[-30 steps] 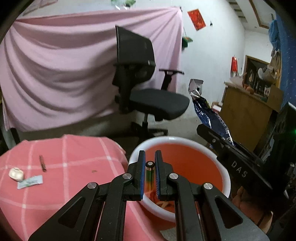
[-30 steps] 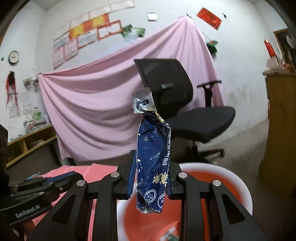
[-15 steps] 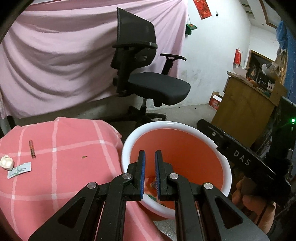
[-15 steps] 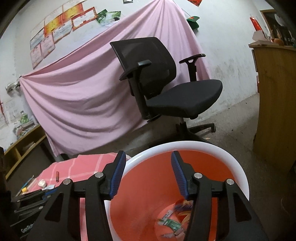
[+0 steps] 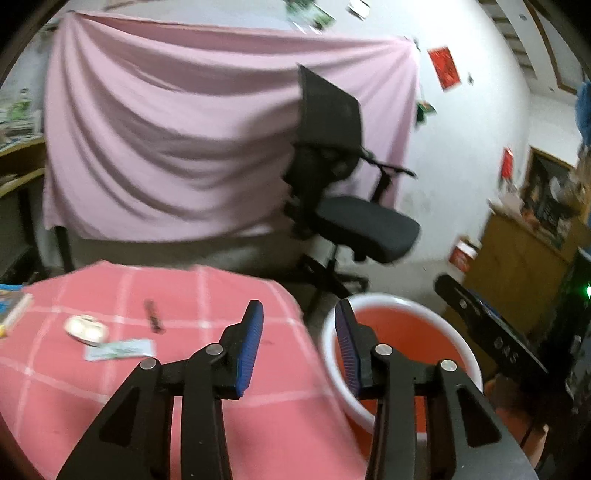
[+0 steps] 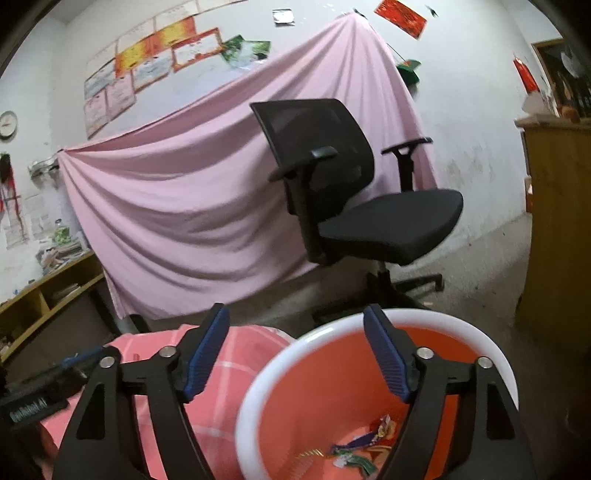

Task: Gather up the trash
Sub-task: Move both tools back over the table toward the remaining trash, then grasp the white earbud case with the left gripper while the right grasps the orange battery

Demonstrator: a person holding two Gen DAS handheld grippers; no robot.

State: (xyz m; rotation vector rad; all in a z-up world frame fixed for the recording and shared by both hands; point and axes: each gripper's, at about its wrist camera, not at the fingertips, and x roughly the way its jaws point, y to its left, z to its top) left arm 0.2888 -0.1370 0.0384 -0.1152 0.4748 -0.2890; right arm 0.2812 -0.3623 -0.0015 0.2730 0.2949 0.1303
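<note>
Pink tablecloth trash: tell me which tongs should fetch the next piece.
Left. The left tongs are open, empty and face the wrapper, white cap and stick on the tablecloth. The right tongs hang over the bin.

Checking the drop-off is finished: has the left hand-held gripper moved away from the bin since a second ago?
Yes. The left hand-held gripper, empty with jaws just opened, has swung left, from over the bin toward the pink tablecloth.

Looks like a spare room in somebody's home doing double duty as a makeshift work space: pink sheet (image 6: 207, 206) pinned over a whitewashed wall, certificates (image 6: 147, 70) and a red paper decoration (image 6: 400, 14) above it, office chair (image 6: 354, 192), cluttered wooden shelf (image 6: 48, 291), wooden cabinet (image 6: 557, 221), bare concrete floor.
</note>
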